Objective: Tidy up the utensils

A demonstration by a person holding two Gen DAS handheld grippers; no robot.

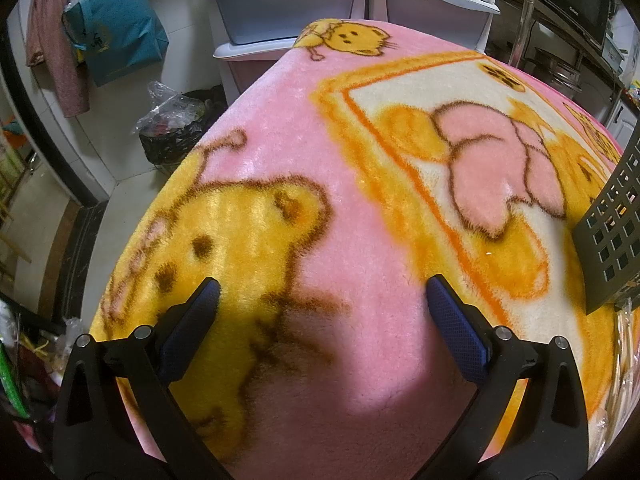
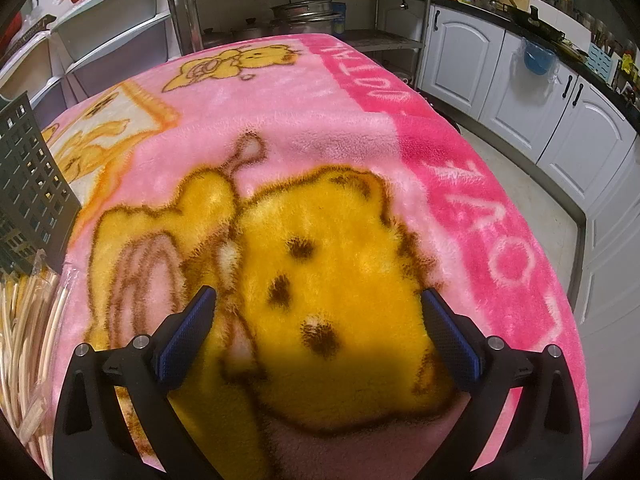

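I am steering 2 handheld claws above a table covered by a pink cartoon-bear blanket (image 2: 320, 128). The left gripper (image 1: 323, 292) and the right gripper (image 2: 318, 300) both have their fingers spread wide, holding nothing. Wrapped chopsticks (image 2: 24, 340) lie at the right camera's lower left edge, long axes running away from me, beside a dark perforated holder (image 2: 32, 192). Both sit between the claws; I cannot tell which is nearer.

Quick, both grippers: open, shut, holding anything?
Left gripper: open, holding nothing, over the blanket.
Right gripper: open, holding nothing.
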